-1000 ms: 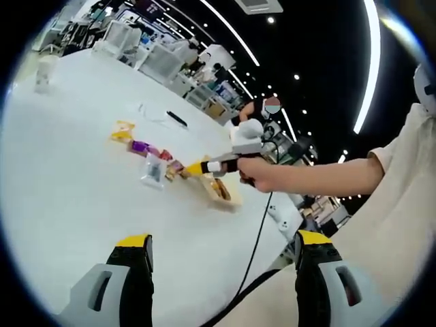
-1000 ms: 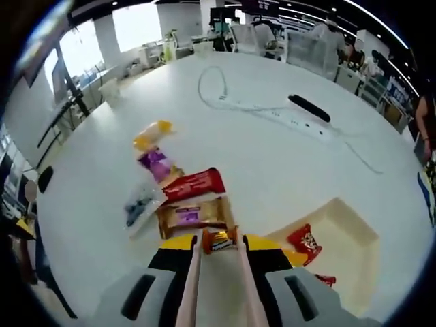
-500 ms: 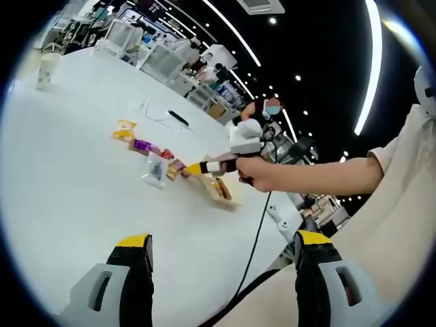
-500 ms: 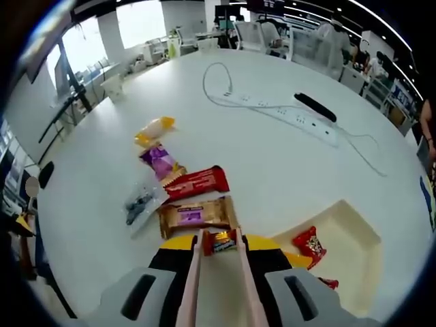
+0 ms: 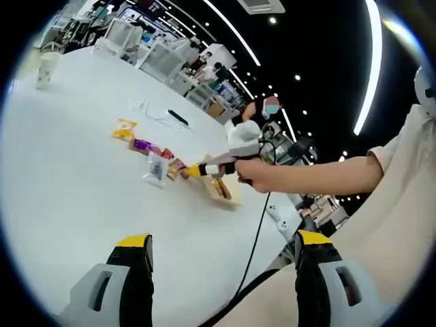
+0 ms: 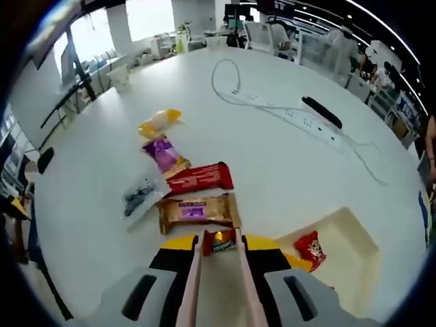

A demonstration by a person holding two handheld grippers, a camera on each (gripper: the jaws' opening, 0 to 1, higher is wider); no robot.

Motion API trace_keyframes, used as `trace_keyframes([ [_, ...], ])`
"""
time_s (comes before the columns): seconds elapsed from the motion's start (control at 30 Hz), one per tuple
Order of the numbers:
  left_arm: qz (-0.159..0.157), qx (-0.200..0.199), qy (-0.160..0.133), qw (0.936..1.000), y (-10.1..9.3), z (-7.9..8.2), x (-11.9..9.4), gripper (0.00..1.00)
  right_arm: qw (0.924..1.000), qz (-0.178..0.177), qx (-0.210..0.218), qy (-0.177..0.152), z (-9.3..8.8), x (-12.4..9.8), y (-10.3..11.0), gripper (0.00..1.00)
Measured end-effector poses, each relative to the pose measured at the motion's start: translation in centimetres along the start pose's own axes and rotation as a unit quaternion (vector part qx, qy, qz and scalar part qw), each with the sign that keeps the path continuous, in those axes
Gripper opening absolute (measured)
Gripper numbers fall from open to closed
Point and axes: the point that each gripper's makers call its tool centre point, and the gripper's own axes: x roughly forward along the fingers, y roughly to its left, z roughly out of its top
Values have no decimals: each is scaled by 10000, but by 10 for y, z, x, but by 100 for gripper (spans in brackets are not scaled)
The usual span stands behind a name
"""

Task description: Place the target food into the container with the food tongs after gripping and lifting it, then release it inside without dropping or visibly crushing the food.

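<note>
Right gripper view: the right claw [image 6: 216, 240] is clamped on the pink food tongs [image 6: 189, 289], whose two tips pinch a small wrapped candy [image 6: 219, 240] held above the white worktop [image 6: 272, 160]. The cream container [image 6: 354, 235] lies just beside the claw, toward the worktop's near edge, with a red packet [image 6: 313, 246] inside. A brown wrapper [image 6: 197, 211], a red wrapper [image 6: 201, 178], a purple wrapper [image 6: 163, 153], a yellow wrapper [image 6: 158, 121] and a clear bag [image 6: 139, 199] lie in a loose line toward the worktop's middle. A power strip [image 6: 293, 117] lies beyond. Left gripper view: the left claw [image 5: 221, 248] stands apart, holding nothing, over the worktop's near edge; a hand [image 5: 259, 174] holds the right gripper out over the wrappers
</note>
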Motion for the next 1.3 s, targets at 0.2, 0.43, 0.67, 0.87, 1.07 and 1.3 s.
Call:
trace_keyframes([
  [0.2, -8, -5, -23, 10000, 1, 1, -2, 86, 10000, 42, 73, 10, 1, -6, 5, 24],
  [0.43, -2, -8, -65, 10000, 3, 3, -6, 86, 9999, 48, 112, 8, 3, -9, 6, 24],
  [0.67, 17, 5, -91, 10000, 3, 3, -9, 85, 9997, 65, 221, 29, 3, -11, 6, 21],
  [0.87, 15, 32, -115, 9999, 1, 4, -11, 85, 9996, 221, 149, 55, 1, -14, 17, 19],
  [1.07, 15, 70, -133, 9999, -1, 4, -12, 85, 9995, 272, 128, 12, 1, -17, 19, 19],
  [1.3, 17, 88, -163, 9998, -2, 3, -12, 85, 9994, 290, 190, -38, -1, -21, 19, 19],
])
